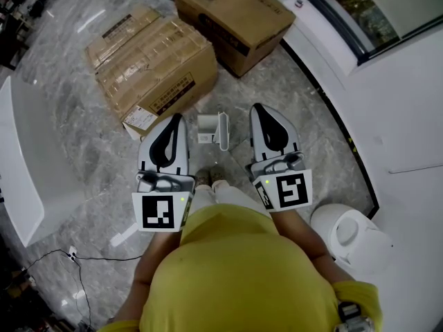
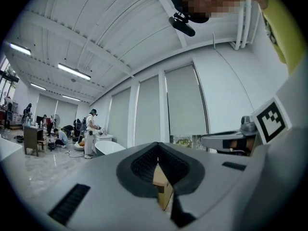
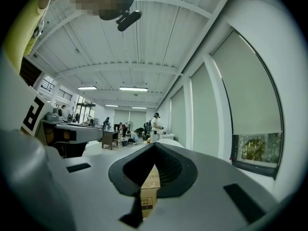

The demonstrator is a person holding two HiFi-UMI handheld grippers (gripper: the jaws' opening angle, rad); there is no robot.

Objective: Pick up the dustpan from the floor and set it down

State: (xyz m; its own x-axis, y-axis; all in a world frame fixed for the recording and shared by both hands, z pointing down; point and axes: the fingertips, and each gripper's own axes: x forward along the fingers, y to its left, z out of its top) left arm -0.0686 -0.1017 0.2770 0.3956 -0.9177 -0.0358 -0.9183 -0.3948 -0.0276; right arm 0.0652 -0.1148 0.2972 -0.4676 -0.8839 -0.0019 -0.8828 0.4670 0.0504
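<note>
The white dustpan (image 1: 210, 127) sits on the grey marble floor (image 1: 304, 116), just ahead of the person's shoes (image 1: 210, 179) and near the corner of the closer cardboard box (image 1: 156, 64). In the head view it falls in the gap between the two grippers. The left gripper (image 1: 176, 119) and the right gripper (image 1: 261, 108) are both held up level and point forward across the room, so the dustpan lies below the jaws, not in front of them, and neither gripper view shows it. Each pair of jaws is closed tight with nothing gripped; only a sliver of cardboard box shows through the slit between them. The dustpan is about midway between the hands, and I would not call either one clearly nearer. From above its outline is compact, so its long axis is hard to tell. A thin upright white panel on its right side seems to run away from the person. With the dustpan on the floor and both jaws empty, this could be the moment before it is picked up or after it has been set down. Either way, the relation that matters is straight down and slightly forward from the jaws.
</note>
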